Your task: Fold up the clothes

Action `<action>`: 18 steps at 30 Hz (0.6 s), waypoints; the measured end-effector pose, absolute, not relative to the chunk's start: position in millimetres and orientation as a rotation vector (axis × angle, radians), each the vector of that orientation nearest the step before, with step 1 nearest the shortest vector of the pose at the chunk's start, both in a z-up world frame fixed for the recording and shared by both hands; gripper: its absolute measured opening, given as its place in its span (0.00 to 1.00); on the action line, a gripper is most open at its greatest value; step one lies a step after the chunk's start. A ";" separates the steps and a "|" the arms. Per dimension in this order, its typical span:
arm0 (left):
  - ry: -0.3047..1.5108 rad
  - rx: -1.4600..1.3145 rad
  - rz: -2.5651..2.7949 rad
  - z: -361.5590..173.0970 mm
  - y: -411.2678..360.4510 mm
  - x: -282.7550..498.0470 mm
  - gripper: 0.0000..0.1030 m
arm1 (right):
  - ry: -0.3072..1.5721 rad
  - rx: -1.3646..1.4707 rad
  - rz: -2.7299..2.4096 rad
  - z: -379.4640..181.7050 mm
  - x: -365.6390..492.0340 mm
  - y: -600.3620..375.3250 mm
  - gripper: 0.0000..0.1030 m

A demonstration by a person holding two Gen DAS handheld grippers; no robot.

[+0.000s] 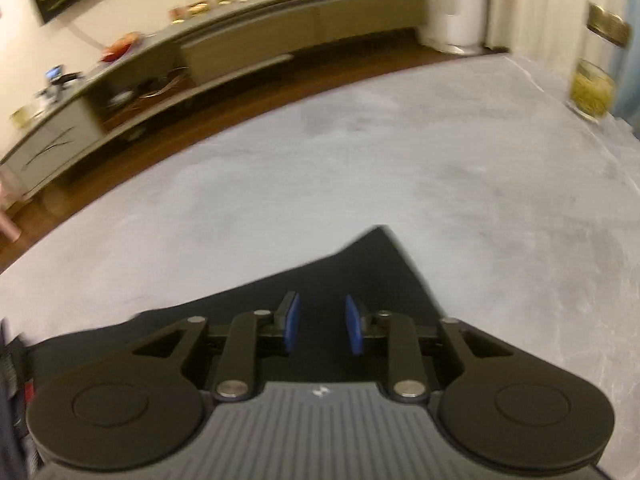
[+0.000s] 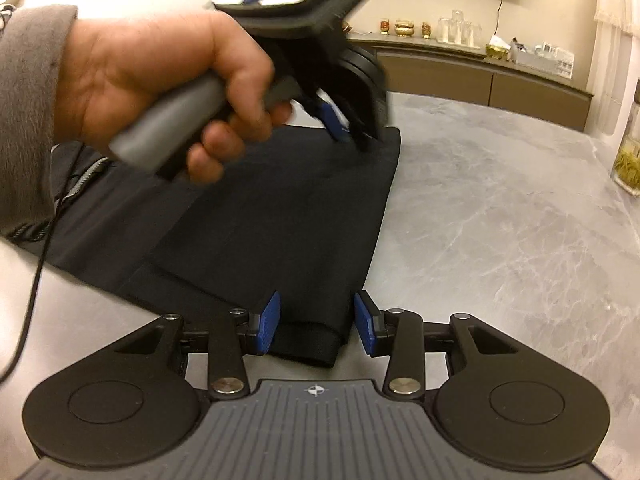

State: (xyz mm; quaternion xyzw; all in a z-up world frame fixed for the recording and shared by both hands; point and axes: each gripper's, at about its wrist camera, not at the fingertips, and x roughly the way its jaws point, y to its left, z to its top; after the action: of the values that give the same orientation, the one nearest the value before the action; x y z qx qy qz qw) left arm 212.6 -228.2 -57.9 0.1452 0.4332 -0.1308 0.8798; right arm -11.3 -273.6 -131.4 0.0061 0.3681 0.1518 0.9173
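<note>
A black garment [image 2: 280,216] lies folded flat on the grey marble table [image 2: 500,220]. My right gripper [image 2: 316,320] is open, its blue pads on either side of the garment's near corner, low over the table. My left gripper [image 1: 322,326] is open above the garment's far corner [image 1: 372,264]. In the right wrist view the left gripper [image 2: 348,128] is held by a hand at the garment's far right corner, fingers pointing down at the cloth. A grey drawstring [image 2: 84,176] shows at the garment's left end.
A glass jar with yellow contents [image 1: 592,88] stands at the table's right edge; it also shows in the right wrist view [image 2: 628,160]. A long sideboard [image 1: 280,36] with glasses and ornaments lines the wall behind. A thin black cable [image 2: 28,292] hangs at the left.
</note>
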 end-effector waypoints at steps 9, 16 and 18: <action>0.956 0.390 -0.404 -65.9 -268.4 126.8 0.65 | 0.697 0.351 0.268 -93.4 -39.3 -333.6 0.55; 0.974 0.368 -0.333 -78.8 -267.9 125.0 0.67 | 0.745 0.379 0.224 -113.5 -42.2 -352.1 0.66; 0.979 0.369 -0.326 -77.0 -266.5 125.5 0.67 | 0.753 0.398 0.244 -120.5 -28.8 -345.5 0.70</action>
State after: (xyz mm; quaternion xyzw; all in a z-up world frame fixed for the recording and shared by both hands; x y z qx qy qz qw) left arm 125.5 -266.5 -77.0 0.1755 0.4655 -0.1552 0.8535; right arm -28.8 -345.5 -120.5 0.1927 0.3641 0.1181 0.9035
